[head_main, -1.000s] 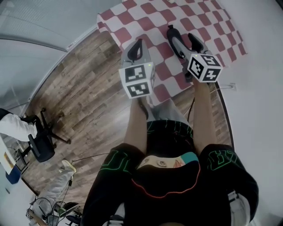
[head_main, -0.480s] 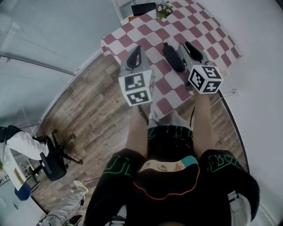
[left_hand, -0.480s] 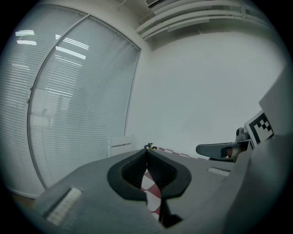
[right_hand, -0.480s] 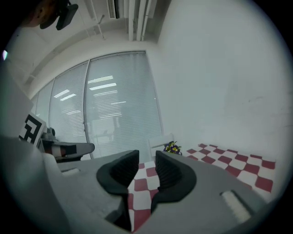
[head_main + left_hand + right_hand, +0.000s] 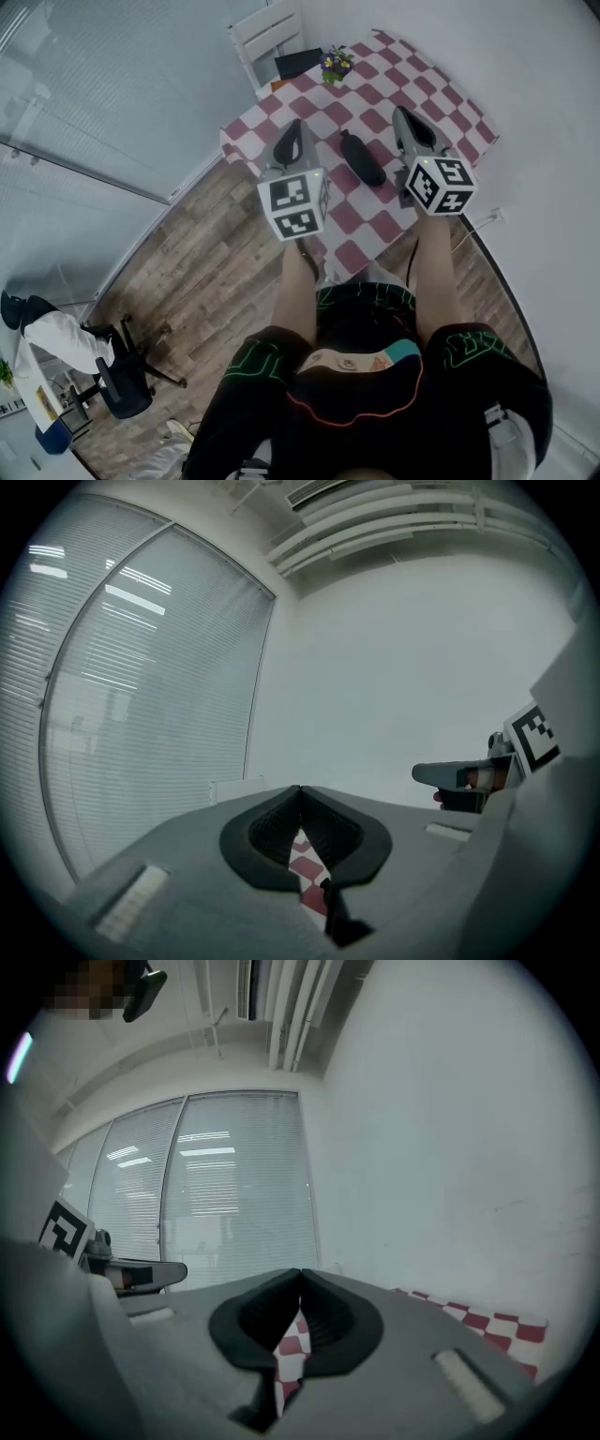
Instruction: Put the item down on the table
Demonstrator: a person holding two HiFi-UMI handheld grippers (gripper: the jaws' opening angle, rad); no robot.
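Down at the lower left of the head view, an office chair stands on the wood floor. Toward the middle, the left gripper hangs over the near left corner of the table, which is covered by a red-and-white checked cloth. The left gripper view shows its jaws brought together at the tips with nothing between them; only a sliver of cloth shows through the gap behind. Just right of it the item, black and elongated, lies flat on the cloth between the two grippers, touching neither. Above it in the frame, at the table's far edge, sits a small pot of flowers. Right of the item, the right gripper has just been closing its jaws; they meet, empty.
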